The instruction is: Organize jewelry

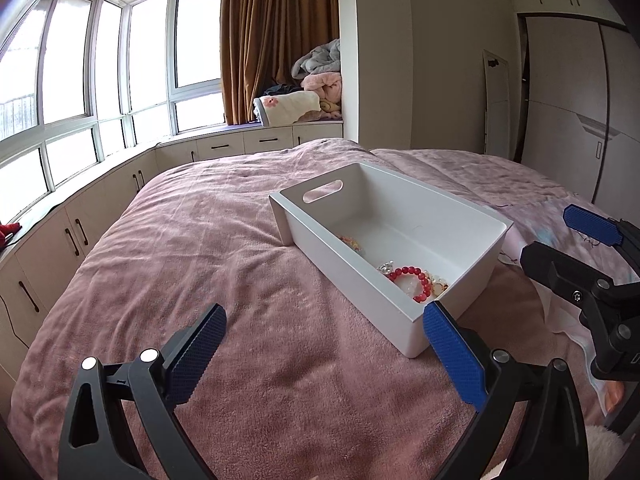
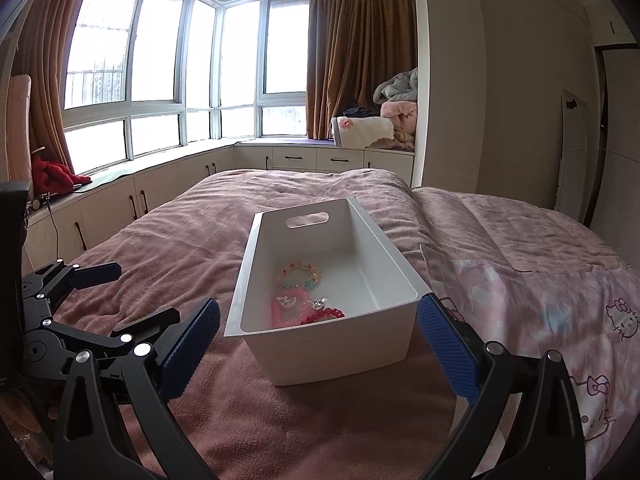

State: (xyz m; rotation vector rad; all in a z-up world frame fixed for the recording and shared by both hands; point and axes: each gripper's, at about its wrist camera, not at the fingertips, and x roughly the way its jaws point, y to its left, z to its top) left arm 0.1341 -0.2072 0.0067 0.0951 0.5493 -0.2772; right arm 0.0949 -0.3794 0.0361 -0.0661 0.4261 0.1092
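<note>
The jewelry sits in a loose heap at the near end of a white plastic bin point(image 2: 384, 280) on the bed: a red bead bracelet point(image 2: 324, 315) against the near wall, a pink bracelet point(image 2: 288, 312) with two small silver pieces point(image 2: 318, 303) lying over it, and a pastel multicoloured bracelet point(image 2: 298, 272) a little further in. The far half of the bin, toward its cut-out handle point(image 2: 307, 220), looks bare. The bin rests on a dusty-pink blanket point(image 2: 168, 240) with its long axis running away from the right gripper point(image 2: 318, 340), so that the near short wall stands squarely between that gripper's blue pads point(image 2: 192, 340), which are spread wide and hold nothing.

From the left wrist view the bin lies off to the right and at a slant, its near corner just beside the left gripper's point(image 1: 324, 356) right-hand pad. That gripper is also spread wide and empty.

I'd judge the right gripper better placed: it faces straight down the bin's length, with the heap directly ahead and below. No loose jewelry shows on the blanket, so the sorting may be nearly finished. A Hello Kitty quilt point(image 2: 560, 312) lies to the right.
</note>
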